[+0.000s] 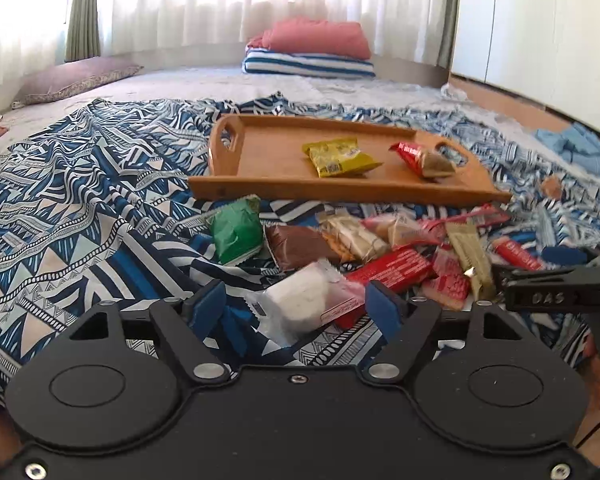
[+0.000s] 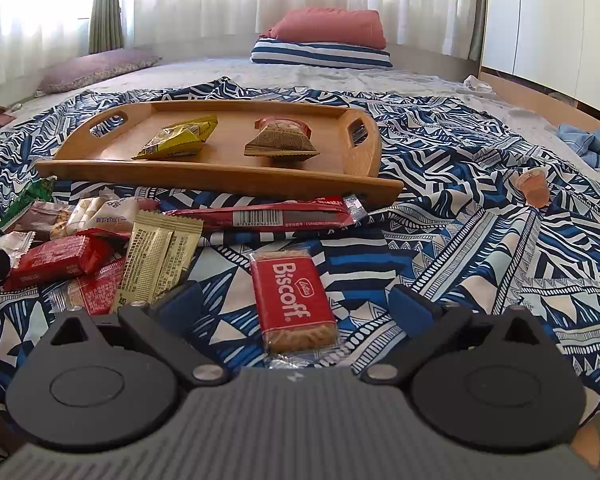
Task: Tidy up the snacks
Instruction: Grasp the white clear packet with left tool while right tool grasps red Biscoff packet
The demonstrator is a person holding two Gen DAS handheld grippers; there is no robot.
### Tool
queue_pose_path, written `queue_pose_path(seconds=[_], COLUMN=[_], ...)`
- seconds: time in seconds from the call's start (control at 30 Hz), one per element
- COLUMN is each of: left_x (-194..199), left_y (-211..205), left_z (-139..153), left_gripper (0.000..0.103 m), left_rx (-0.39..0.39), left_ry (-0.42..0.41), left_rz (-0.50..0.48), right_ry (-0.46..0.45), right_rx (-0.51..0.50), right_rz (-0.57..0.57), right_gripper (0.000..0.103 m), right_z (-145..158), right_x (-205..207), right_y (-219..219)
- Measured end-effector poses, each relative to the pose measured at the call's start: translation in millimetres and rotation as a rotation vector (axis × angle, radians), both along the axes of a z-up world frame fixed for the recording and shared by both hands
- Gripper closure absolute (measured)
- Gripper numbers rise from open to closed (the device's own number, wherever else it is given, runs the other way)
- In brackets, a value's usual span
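A wooden tray point(image 1: 268, 160) point(image 2: 236, 168) lies on the patterned blue sheet and holds a yellow packet point(image 1: 340, 157) point(image 2: 178, 138) and a red-brown packet point(image 1: 424, 156) point(image 2: 282, 138). A pile of snacks lies in front of it. My left gripper point(image 1: 298, 300) is open, its jaws on either side of a white wrapped cake point(image 1: 300, 300). My right gripper point(image 2: 296, 304) is open, its jaws on either side of a red Biscoff biscuit point(image 2: 294, 304). The right gripper also shows at the right edge of the left wrist view point(image 1: 560, 292).
The pile holds a green packet point(image 1: 236, 232), a brown packet point(image 1: 300, 246), red bars point(image 2: 56, 260), a beige sachet point(image 2: 160, 256) and a long red bar point(image 2: 260, 216). A small orange cup point(image 2: 534, 186) lies at right. Folded bedding point(image 2: 328, 36) and a pillow point(image 2: 96, 66) lie far back.
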State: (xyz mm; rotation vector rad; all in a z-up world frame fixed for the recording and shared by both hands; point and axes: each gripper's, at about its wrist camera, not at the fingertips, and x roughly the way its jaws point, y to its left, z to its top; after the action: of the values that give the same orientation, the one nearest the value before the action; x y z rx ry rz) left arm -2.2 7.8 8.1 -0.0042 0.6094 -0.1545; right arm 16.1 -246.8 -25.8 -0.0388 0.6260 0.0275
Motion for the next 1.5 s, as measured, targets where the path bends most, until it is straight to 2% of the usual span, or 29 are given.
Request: queue_pose_path(seconds=[0.13,0.3,0.53,0.63,0.7,0.9,0.97,1.0,1.17,1.5], left_x=[6,6,-2,-3,2,16,18,18,17,15], left_y=[1,4,4,4,3,3,2,1,-2,6], left_z=[-4,-1,3,5,3,-2,-2,-1,2,17], left_gripper=[0.037,0.057,0.06,0.048,0.047,0.047,0.052,0.06,0.071,0.072], left_rx=[-0.036,-0.072,-0.075,-0.056,-0.041,-0.093,-0.095,-0.103,-0.095,-0.134], left_ry=[0.027,0.051,0.057,0.015,0.019,0.05,0.05,0.05,0.048,0.046], left_rz=[0.004,-0.018,-0.038,-0.03,-0.018,-0.01,-0.017,-0.025,-0.027,-0.008], right_ry=[-0.001,-0.002,-0.003,-0.004,-0.004,-0.005,-0.005,-0.005,-0.003,0.002], right_rx=[0.0,-0.001,-0.002,-0.002,-0.004,-0.004,-0.004,-0.003,-0.004,0.035], right_rz=[0.0,0.0,0.001,0.001,0.0,0.0,0.0,0.0,0.0,0.001], right_gripper=[0.0,0.0,0.0,0.0,0.0,0.0,0.0,0.0,0.0,0.0], right_z=[0,0,0,0,0,1,1,1,1,7], right_x=[0,0,0,0,0,0,0,0,0,-2], right_y=[0,0,0,0,1,1,1,1,1,-4])
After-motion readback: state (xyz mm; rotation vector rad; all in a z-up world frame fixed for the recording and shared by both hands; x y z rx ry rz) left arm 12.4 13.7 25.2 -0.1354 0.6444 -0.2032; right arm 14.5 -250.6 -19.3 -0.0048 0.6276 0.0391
